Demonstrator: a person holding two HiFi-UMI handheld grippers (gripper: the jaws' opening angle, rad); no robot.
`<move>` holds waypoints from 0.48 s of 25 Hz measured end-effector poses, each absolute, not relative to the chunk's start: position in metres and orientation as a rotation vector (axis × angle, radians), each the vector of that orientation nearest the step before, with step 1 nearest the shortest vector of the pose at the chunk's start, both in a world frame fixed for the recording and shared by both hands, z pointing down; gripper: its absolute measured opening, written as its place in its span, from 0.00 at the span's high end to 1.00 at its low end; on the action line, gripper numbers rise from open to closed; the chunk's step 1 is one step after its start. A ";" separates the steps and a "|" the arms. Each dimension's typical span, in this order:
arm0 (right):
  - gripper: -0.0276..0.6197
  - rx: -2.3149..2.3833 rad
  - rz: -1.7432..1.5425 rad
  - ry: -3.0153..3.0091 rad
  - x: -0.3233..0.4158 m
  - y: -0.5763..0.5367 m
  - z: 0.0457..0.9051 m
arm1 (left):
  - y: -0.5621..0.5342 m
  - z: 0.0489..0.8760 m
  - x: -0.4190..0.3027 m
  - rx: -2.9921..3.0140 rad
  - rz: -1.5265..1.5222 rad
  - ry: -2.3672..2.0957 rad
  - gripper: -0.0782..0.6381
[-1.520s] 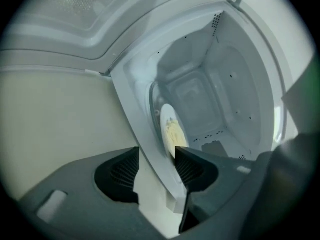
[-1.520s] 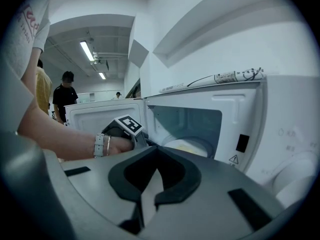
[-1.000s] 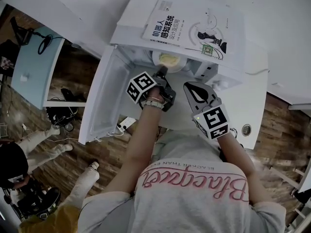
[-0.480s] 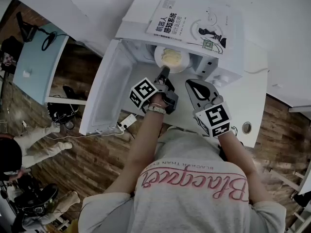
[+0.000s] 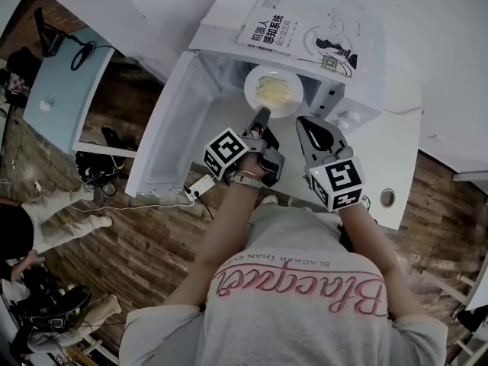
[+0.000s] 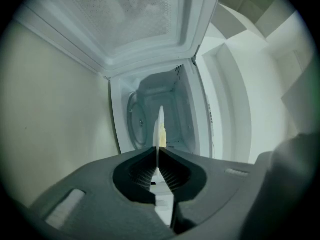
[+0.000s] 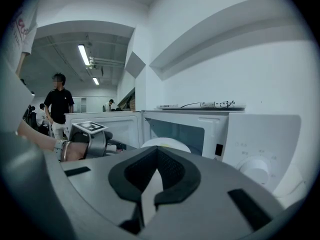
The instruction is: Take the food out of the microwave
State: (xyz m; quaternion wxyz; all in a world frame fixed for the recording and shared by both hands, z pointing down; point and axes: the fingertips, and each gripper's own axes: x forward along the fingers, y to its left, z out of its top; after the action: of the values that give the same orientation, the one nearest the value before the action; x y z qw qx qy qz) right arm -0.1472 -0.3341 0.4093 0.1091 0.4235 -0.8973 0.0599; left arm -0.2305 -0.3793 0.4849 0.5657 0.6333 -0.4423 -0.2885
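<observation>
Microwave (image 5: 229,10): door (image 5: 171,139) swung wide open.
Plate (image 5: 294,101): carries the food (image 5: 273,90), sits at the cavity mouth.
Left hand-held gripper (image 5: 263,114): clenched on the plate's near rim; best drawn straight back, level, clear of the door.
Right hand-held gripper (image 5: 303,121): clenched, empty, just beside; free to steady.

plate (image 7: 175,144) half hidden behind right tool (image 7: 157,150), bystander (image 5: 57,221) cut by head view's left edge

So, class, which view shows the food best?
The head view: it looks down on the plate, showing the yellow food on top. The left gripper view sees the plate edge-on, a thin sliver with a yellow trace. The right gripper view shows only its white rim.
</observation>
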 end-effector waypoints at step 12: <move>0.95 1.332 0.147 -2.626 -0.138 -0.323 0.399 | -0.331 0.453 -0.221 1.470 -0.768 -1.048 0.87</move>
State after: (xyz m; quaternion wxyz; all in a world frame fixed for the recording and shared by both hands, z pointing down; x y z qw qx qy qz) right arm -0.1380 -0.3227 0.3988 0.0966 0.4497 -0.8865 0.0497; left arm -0.2210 -0.3306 0.4528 0.5562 0.6226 -0.4440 -0.3255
